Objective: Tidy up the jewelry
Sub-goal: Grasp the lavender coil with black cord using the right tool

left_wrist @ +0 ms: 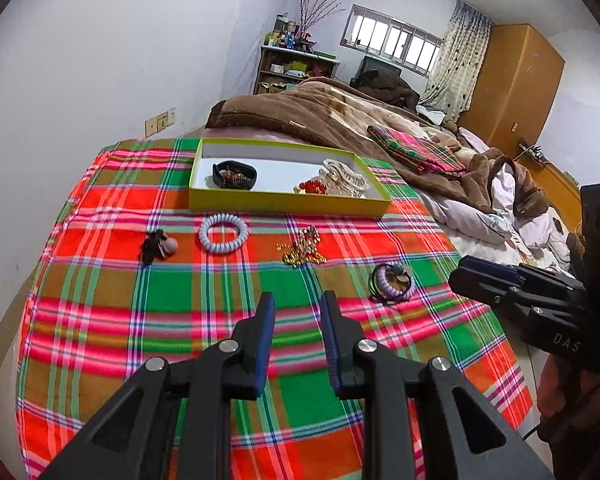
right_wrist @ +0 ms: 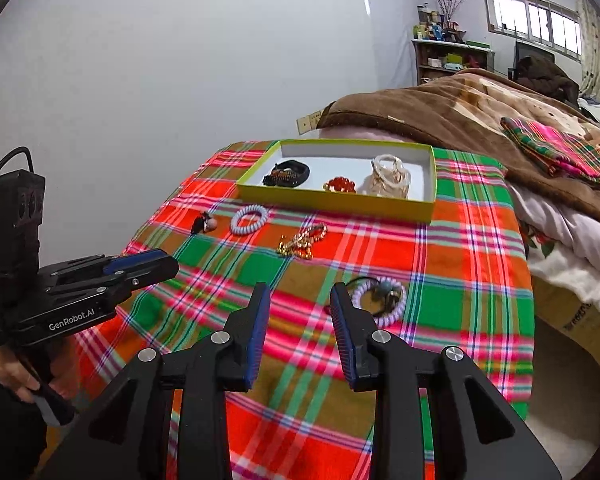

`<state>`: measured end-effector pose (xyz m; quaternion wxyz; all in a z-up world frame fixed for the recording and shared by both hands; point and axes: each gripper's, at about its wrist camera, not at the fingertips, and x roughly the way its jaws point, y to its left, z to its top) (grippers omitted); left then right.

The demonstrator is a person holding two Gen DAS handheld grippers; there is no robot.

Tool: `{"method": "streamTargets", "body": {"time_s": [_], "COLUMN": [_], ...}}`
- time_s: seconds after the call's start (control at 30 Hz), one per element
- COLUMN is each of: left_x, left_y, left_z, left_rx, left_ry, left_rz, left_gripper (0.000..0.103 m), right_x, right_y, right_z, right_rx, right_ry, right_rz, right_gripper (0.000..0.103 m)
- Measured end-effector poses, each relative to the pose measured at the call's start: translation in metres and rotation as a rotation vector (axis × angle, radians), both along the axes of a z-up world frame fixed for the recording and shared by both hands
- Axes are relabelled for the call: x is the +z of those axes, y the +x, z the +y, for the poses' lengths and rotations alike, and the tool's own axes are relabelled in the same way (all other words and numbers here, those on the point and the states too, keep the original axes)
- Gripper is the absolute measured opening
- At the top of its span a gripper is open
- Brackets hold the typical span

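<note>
Jaws of both the left gripper (left_wrist: 297, 300) and right gripper (right_wrist: 300, 292) hang released over the plaid cloth (left_wrist: 180, 312). Beyond lie a lilac coil bracelet (right_wrist: 380, 300), gold chain (left_wrist: 302, 248), then the yellow-green box (left_wrist: 288, 202) holding jewelry.

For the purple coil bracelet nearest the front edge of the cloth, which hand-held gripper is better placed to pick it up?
Probably the right. The right hand-held gripper is open, and the purple coil bracelet lies just beside its right fingertip. The left hand-held gripper, also open, is farther to the side of it.
</note>
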<state>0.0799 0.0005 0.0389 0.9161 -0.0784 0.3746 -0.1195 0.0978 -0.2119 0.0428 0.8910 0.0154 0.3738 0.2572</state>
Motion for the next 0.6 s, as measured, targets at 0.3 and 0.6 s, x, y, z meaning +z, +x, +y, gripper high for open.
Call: {"method": "streamTargets", "body": {"time_s": [0.3, 0.6], "left_x": [-0.011, -0.017], "left_y": [-0.011, 0.004], "left_z": [0.004, 0.01], "left_rx": [0.008, 0.016], "left_ry": [-0.013, -0.019], "left_rz": [0.022, 0.039], "left_gripper": [0.024, 0.035], "right_x": [-0.011, -0.03], "right_y": [-0.003, 0.019], "right_z": [-0.009, -0.023], "right_rx": [-0.029, -0.075], "right_ry": [-0.012, -0.019], "right_rz": [0.007, 0.056], "right_gripper": [0.032, 0.048]}}
